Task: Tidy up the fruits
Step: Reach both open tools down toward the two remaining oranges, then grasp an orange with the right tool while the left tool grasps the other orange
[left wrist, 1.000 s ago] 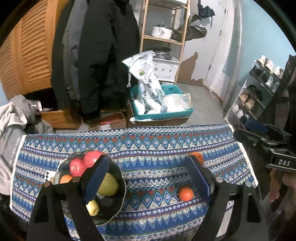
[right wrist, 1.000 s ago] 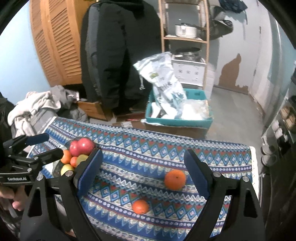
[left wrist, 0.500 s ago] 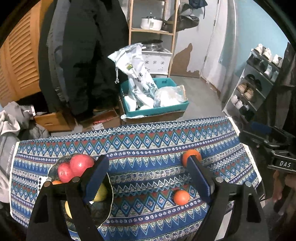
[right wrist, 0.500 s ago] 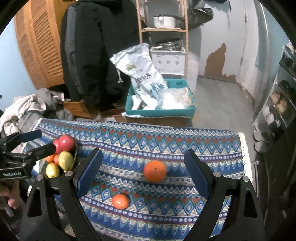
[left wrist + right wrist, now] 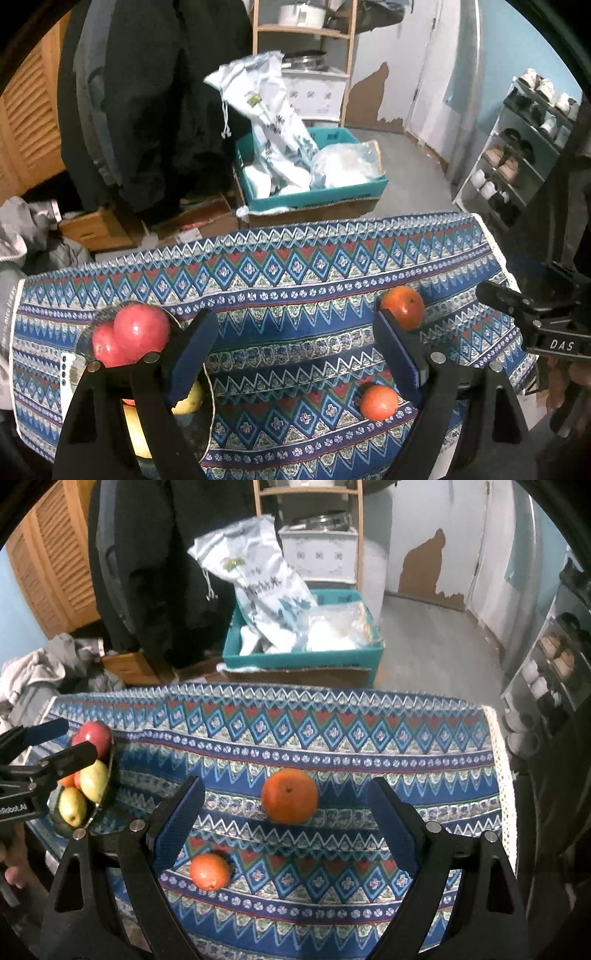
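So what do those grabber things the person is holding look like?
Each hand-held gripper is black, with two long fingers ending in flat dark blue ridged pads and small silver bolts at the joints. The right hand-held gripper has white letters "DAS" on its side; the left hand-held gripper has white lettering too, partly cut off.
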Available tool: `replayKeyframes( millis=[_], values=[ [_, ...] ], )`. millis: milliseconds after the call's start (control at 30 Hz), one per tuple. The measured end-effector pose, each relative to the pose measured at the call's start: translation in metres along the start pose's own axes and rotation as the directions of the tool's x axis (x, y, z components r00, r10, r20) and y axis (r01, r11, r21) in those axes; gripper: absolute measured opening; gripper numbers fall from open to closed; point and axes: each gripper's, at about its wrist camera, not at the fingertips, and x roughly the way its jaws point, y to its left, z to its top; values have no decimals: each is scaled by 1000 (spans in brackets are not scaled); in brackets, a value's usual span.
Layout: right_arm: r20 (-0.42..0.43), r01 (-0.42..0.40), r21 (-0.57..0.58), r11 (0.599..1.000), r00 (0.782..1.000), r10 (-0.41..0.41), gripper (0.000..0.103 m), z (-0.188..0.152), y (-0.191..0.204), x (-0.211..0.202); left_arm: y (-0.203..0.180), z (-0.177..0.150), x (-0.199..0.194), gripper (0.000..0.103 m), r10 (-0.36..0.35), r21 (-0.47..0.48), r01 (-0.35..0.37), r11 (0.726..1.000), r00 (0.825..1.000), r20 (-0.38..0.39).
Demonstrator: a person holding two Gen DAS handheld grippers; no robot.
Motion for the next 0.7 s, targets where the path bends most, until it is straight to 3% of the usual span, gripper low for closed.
replayKeyframes(
  millis=[367, 700],
  values=[
    [-156, -46, 84, 995, 986, 58, 89, -10, -12, 89, 12, -6, 68, 87, -7, -47, 1, 999, 993, -120],
    [-243, -23, 65, 998, 969, 39, 89, -17, -13, 139, 14, -12, 101, 87, 7, -37, -14, 999, 984, -179]
  ],
)
